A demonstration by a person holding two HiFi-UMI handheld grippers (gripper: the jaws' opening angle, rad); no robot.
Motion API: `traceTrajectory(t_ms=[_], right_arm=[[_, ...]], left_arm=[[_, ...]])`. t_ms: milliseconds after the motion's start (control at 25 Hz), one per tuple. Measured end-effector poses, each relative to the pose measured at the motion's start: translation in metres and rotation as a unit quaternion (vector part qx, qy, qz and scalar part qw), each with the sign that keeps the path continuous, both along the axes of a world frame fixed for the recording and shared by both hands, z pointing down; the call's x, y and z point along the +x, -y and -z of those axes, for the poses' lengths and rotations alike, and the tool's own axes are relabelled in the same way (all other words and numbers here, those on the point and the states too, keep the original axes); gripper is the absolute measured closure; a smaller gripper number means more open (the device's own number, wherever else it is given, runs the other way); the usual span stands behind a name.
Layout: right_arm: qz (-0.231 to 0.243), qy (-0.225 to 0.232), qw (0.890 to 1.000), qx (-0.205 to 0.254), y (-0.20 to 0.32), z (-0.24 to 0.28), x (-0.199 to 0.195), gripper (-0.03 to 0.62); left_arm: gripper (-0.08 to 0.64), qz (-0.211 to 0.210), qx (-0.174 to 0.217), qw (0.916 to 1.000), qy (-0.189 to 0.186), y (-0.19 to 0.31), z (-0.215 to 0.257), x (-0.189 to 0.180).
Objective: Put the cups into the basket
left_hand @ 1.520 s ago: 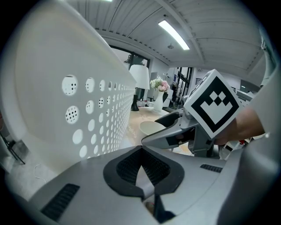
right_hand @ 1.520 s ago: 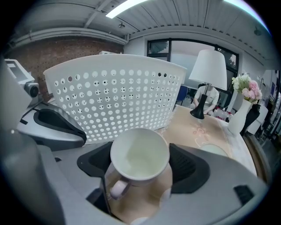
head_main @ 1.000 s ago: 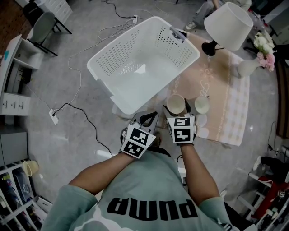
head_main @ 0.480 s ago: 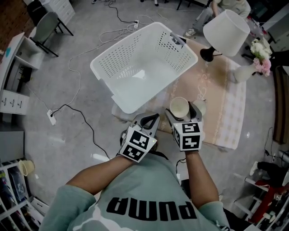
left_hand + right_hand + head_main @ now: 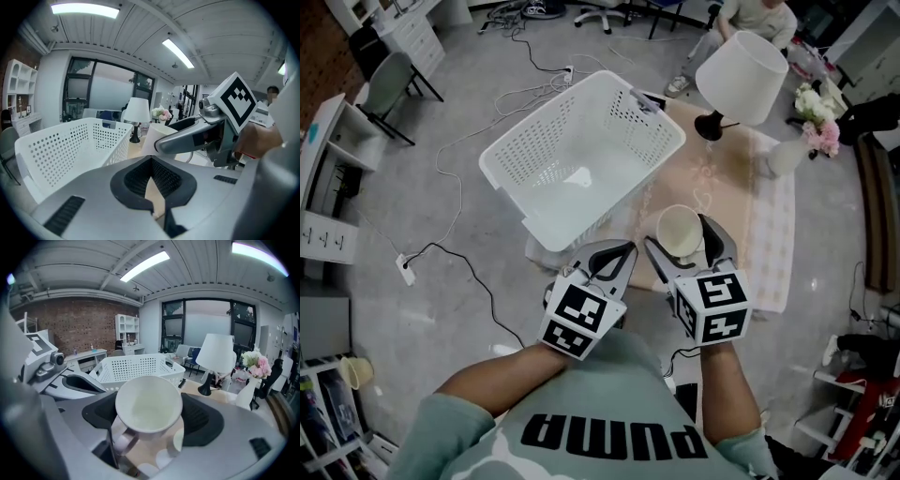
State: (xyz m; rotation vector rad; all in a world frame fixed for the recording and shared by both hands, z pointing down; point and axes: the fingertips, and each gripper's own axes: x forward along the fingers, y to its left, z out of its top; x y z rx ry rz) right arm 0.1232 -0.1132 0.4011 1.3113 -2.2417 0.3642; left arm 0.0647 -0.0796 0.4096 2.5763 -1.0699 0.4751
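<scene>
A cream cup (image 5: 679,229) with a handle sits mouth-up between the jaws of my right gripper (image 5: 682,236), which is shut on it and holds it above the table's near edge. The right gripper view shows the same cup (image 5: 148,404) tilted toward the camera, with other white cups (image 5: 177,440) on the table below it. The white perforated basket (image 5: 539,141) stands empty on the floor, ahead and to the left. My left gripper (image 5: 609,255) hovers beside the right one, shut with nothing in it. Its own view shows the basket (image 5: 70,150) at left.
A low table with a beige cloth (image 5: 764,216) carries a white lamp (image 5: 741,66) and a vase of flowers (image 5: 811,122). Cables (image 5: 459,234) run over the floor left of the basket. A person (image 5: 755,14) sits beyond the table.
My right gripper has lifted the cream cup off the table and brought it higher and slightly right. The left gripper stayed beside it, shut.
</scene>
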Motion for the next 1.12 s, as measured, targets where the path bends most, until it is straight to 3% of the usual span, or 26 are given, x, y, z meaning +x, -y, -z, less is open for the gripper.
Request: traceTrajectory(t_ms=[400,800,1120], right_arm=[[0.034,0.003,0.999,0.027,0.020,0.055,-0.022,0.206],[0.091,0.010,0.995,0.043,0.067,0.084,-0.089,0.206],[0.093,0.004,0.995,0.023,0.115,0.075,-0.133,0.206]], left_arm=[[0.557,0.026,0.029,0.9991,-0.013,0.030,0.060,-0.027],[0.557,0.092,0.040,0.9949,-0.010,0.078,0.080,-0.099],[0.557,0.124,0.043,0.9913,0.009,0.121,0.082,-0.145]])
